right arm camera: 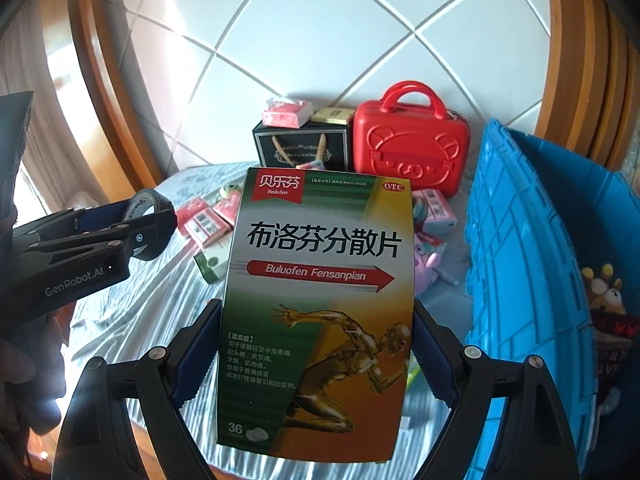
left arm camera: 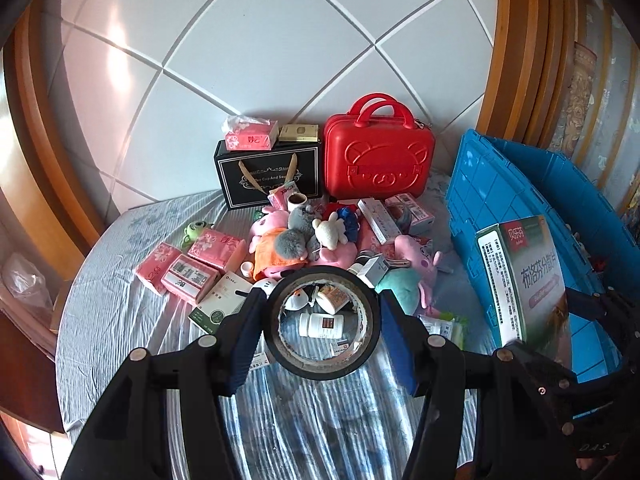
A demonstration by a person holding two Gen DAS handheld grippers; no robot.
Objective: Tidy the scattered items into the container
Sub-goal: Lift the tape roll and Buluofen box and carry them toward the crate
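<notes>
Medicine box (right arm camera: 320, 304) in right gripper (right arm camera: 316, 356)

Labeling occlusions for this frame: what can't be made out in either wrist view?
- Blue crate interior: right wrist view, cut off by the frame edge; only a plush toy shows.
- Pile behind the medicine box: right wrist view, box blocks it.
- White bottle label: left wrist view, seen through the tape roll, too small.

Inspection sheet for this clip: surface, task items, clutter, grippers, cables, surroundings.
Surface: striped blue bedsheet, wrinkled.
Job's things: black tape roll; green-and-orange ibuprofen box; open blue plastic crate on the right.
Clutter: pink tissue packs, plush toys, white pill bottle, red bear suitcase, black gift bag.
Grippers: left gripper grips the roll; right gripper grips the box.
Cables: nothing seen.
Surroundings: white tiled wall, wooden frame.
</notes>
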